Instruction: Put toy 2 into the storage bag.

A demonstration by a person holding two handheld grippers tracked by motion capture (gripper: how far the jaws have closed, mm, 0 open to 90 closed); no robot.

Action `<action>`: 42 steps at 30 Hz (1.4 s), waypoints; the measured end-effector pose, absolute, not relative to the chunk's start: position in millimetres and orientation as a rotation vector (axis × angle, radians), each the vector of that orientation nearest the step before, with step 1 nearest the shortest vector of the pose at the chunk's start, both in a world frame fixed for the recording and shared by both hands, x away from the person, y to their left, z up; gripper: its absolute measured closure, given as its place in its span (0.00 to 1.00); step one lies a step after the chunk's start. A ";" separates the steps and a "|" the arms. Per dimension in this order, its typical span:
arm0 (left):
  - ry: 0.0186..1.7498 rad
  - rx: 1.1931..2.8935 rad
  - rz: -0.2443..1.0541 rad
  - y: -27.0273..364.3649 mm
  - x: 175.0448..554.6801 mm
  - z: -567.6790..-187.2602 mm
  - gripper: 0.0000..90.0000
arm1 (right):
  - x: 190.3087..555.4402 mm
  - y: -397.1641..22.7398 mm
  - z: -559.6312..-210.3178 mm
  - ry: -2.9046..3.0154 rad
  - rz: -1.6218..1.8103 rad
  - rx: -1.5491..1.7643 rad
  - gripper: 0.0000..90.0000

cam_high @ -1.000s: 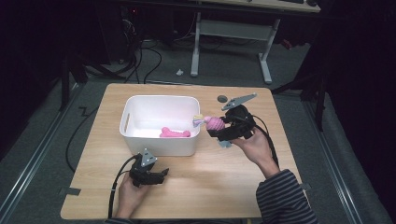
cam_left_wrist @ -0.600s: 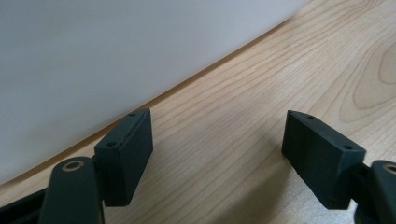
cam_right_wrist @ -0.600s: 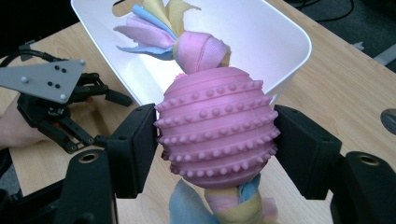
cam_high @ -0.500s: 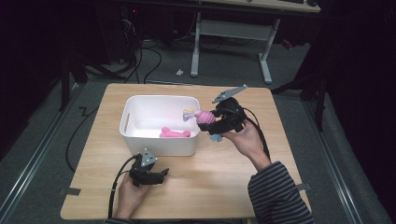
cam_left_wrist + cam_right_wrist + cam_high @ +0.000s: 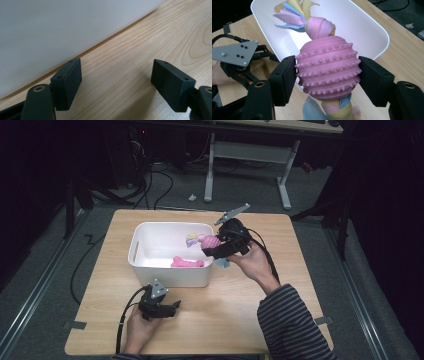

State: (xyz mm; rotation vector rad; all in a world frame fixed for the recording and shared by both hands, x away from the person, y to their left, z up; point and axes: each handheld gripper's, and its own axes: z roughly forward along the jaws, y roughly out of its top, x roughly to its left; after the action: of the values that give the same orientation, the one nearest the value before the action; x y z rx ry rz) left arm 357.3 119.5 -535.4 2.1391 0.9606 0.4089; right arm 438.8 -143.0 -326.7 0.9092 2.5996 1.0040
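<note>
Pink studded rubber ball toy with pastel fleece tails, held over white bin's rim

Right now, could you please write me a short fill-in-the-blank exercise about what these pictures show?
1. The right claw is shut on a knobbly ball coloured ____.
2. The ball hangs over the rim of the ____ bin.
3. The left claw rests on the wooden ____, its jaws open.
4. Another pink toy lies ____ the bin.

Missing words: pink; white; table; inside

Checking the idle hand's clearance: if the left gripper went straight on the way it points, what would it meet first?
Probably the white bin's outer wall, just beyond the open left gripper; only bare table lies between.
</note>
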 end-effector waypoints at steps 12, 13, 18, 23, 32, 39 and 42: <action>0.961 2.140 0.406 119.5 357.3 -535.4 0.28 | 458.9 -116.5 -331.1 2.637 1.008 0.888 0.37; 0.960 2.140 0.406 119.5 357.3 -535.4 0.28 | 460.5 -114.8 -332.0 2.642 1.020 0.884 0.37; 0.962 2.137 0.407 119.4 357.2 -535.5 0.28 | 466.0 -102.3 -340.0 2.665 0.999 0.871 0.37; 0.961 2.140 0.407 119.5 357.3 -535.4 0.28 | 467.9 -88.2 -347.8 2.696 0.967 0.853 0.37; 0.962 2.138 0.407 119.4 357.2 -535.5 0.28 | 464.9 -71.5 -358.9 2.742 0.893 0.798 0.37; 0.961 2.139 0.409 119.5 357.3 -535.5 0.28 | 462.9 -62.5 -365.4 2.788 0.861 0.760 0.37; 0.961 2.138 0.409 119.5 357.3 -535.5 0.28 | 462.0 -59.7 -368.3 2.800 0.852 0.752 0.37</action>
State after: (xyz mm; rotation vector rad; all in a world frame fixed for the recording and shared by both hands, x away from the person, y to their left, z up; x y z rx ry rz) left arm 357.3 119.5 -535.5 2.1383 0.9608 0.4093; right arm 462.0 -59.7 -368.3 0.7523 2.8003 0.8525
